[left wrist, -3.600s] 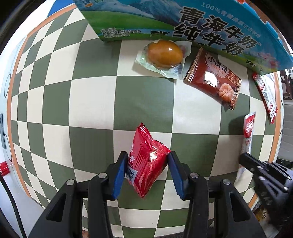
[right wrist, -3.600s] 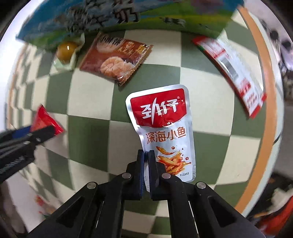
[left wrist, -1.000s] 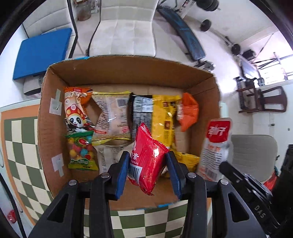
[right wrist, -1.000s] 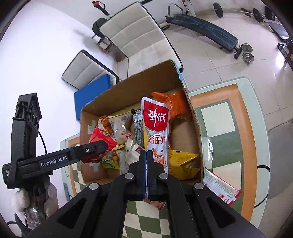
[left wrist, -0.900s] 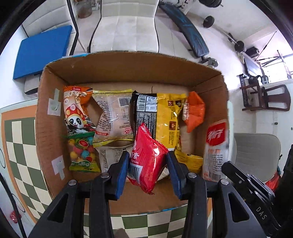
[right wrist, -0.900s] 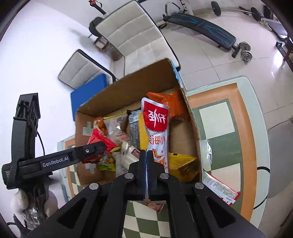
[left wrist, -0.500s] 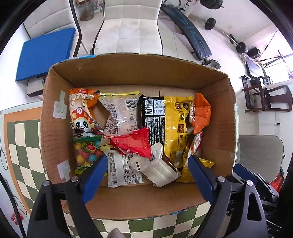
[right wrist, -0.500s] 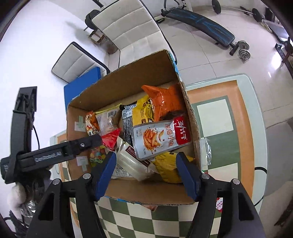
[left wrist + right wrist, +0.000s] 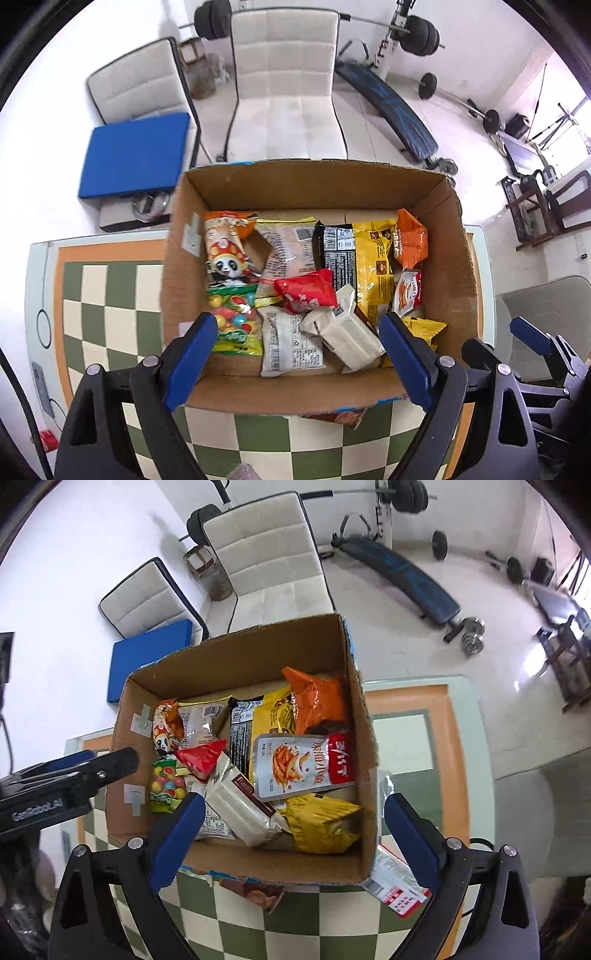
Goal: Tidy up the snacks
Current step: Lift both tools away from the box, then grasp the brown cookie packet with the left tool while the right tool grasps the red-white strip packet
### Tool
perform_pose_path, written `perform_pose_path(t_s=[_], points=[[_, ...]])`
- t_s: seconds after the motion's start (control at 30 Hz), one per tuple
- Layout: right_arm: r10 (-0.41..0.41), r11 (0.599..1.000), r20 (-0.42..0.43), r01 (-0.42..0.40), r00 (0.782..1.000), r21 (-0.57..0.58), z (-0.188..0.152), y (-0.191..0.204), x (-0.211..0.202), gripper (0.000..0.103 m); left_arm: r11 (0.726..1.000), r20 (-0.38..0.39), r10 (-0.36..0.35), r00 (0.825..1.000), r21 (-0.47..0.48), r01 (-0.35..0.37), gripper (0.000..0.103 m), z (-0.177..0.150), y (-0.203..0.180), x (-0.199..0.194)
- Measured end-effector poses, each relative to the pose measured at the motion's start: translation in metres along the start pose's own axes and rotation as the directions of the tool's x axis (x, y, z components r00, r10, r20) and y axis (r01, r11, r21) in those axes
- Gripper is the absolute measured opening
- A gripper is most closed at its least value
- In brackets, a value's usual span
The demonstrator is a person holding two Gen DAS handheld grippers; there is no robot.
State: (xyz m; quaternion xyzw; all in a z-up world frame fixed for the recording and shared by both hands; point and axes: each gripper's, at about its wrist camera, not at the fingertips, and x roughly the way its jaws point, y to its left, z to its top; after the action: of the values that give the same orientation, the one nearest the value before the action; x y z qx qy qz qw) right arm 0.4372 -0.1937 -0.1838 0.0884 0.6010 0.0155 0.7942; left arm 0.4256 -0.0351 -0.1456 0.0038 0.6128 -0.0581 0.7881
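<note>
Since earlier, red packet (image 9: 308,291) & fish-snack pouch (image 9: 303,766) moved from the claws into cardboard box (image 9: 452,258); left gripper (image 9: 295,354) & right gripper (image 9: 291,829), jaws just opened, hover empty; brown packet (image 9: 255,891) & white-red packet (image 9: 397,890) still on table beside box.

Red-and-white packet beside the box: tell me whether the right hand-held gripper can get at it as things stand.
Probably yes. The right hand-held gripper is open and empty, and the red-and-white packet lies uncovered on the table against the cardboard box, whose wall may crowd one finger.
</note>
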Motion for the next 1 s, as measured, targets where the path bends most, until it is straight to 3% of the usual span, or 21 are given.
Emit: perform_pose_path(t_s=[0.23,0.3,0.37,0.4,0.5,0.6,0.7,0.77,0.87,1.0], points=[[-0.025,0.999,0.047,0.027,0.999,-0.028,-0.027,0.014,-0.03,0.099,0.999,0.083,0.044,0.996,-0.018,-0.043,0.09,-0.034,0.001,-0.033],[-0.018,0.999,0.07,0.02,0.997,-0.028,-0.036,0.017,-0.042,0.09,0.998,0.113,0.063,0.992,-0.025,-0.061,0.09,-0.047,-0.001,-0.044],[0.006,1.0,0.086,-0.003,0.996,-0.028,-0.045,0.018,-0.053,0.071,0.996,0.136,0.081,0.987,-0.035,-0.076,0.09,-0.063,-0.004,-0.052],[0.019,1.0,0.089,-0.017,0.996,-0.024,-0.049,0.016,-0.056,0.058,0.996,0.137,0.084,0.987,-0.042,-0.079,0.09,-0.071,-0.005,-0.053],[0.041,0.999,0.082,-0.039,0.996,-0.02,-0.067,0.005,-0.062,0.057,0.994,0.114,0.073,0.991,-0.088,-0.063,0.09,-0.097,-0.007,-0.05],[-0.001,1.0,0.06,0.002,0.998,-0.016,-0.083,-0.013,-0.058,0.057,0.989,0.017,0.009,1.0,-0.15,-0.006,0.09,-0.118,-0.009,-0.023],[-0.042,0.999,-0.004,0.042,0.999,-0.01,-0.1,-0.04,-0.041,0.057,0.969,-0.091,-0.08,0.993,-0.241,0.056,0.09,-0.134,-0.014,0.02],[-0.077,0.997,-0.042,0.076,0.996,-0.011,-0.109,-0.059,-0.028,0.057,0.95,-0.121,-0.109,0.987,-0.305,0.067,0.09,-0.143,-0.017,0.043],[-0.105,0.994,-0.093,0.104,0.99,-0.013,-0.119,-0.083,-0.004,0.057,0.917,-0.149,-0.114,0.982,-0.397,0.046,0.09,-0.151,-0.02,0.075],[-0.148,0.989,-0.131,0.145,0.98,-0.029,-0.125,-0.108,0.023,0.057,0.849,-0.136,-0.073,0.988,-0.529,-0.01,0.09,-0.157,-0.02,0.105]])
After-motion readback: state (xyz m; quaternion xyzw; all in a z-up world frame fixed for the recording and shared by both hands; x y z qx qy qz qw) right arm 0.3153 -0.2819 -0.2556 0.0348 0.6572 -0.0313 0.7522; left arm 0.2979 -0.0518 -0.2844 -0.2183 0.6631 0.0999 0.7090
